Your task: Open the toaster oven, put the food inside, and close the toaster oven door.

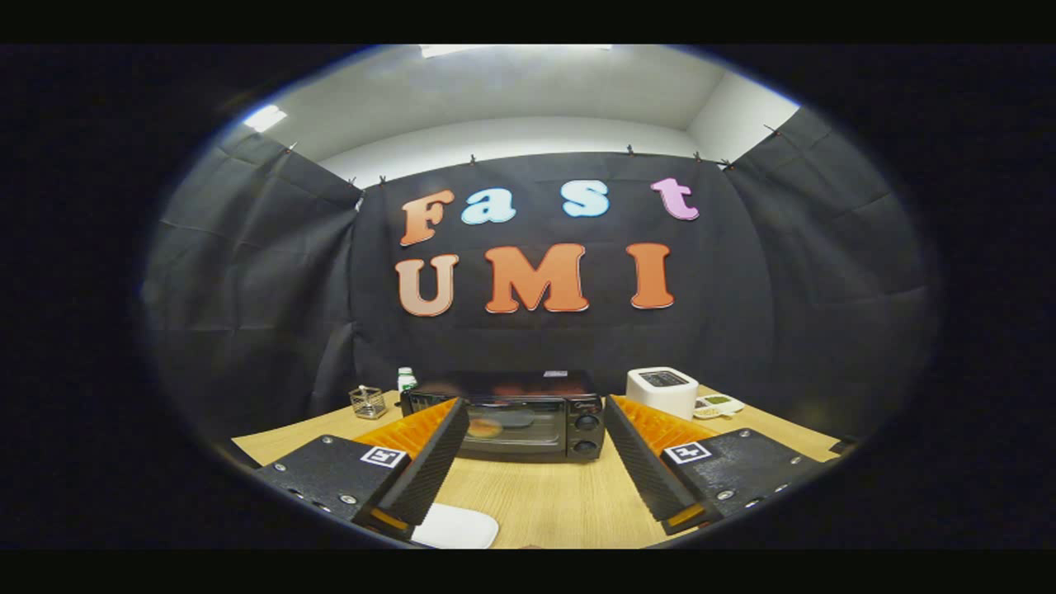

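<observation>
Spread wide and empty, the gripper [536,462] is aimed at the closed black toaster oven [511,417], food seemingly already loaded.

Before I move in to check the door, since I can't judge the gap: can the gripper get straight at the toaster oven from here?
Probably yes. The gripper is open, and bare table lies between its fingers and the toaster oven, whose door looks shut.

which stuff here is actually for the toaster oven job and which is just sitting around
For the job:
toaster oven, door shut, beyond the fingers
food seen through its glass
gripper, open, holding nothing

Just lying about:
white toaster
small bottle
wire basket
white plate between the fingers
</observation>
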Motion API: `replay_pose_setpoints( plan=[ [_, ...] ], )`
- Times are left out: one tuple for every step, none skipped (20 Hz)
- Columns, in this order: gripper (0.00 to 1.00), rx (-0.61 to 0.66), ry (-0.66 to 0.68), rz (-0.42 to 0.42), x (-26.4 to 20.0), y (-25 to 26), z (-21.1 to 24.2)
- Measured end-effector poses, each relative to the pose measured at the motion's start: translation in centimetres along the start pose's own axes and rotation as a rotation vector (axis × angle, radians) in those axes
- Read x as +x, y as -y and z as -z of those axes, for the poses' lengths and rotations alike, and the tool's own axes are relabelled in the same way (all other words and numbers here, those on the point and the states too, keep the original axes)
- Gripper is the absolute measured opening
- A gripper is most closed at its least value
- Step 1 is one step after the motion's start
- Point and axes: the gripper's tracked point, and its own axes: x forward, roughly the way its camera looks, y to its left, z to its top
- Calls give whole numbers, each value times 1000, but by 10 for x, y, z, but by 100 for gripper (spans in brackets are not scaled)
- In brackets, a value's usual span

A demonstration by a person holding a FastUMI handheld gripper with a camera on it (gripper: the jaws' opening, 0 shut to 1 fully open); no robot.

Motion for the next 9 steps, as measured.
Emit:
replay_pose_setpoints(
  plan=[
    [98,-4,12,10,-4,6,-2],
    [98,-4,22,17,-8,9,-3],
    [98,0,34,17,-11,11,-5],
    [98,4,45,15,-13,11,-8],
    [98,7,55,8,-14,10,-10],
    [98,13,57,7,-14,11,-12],
    [98,17,58,-3,-16,9,-13],
    [98,21,60,-9,-16,7,-14],
    [98,19,62,-16,-18,5,-15]
  ],
)
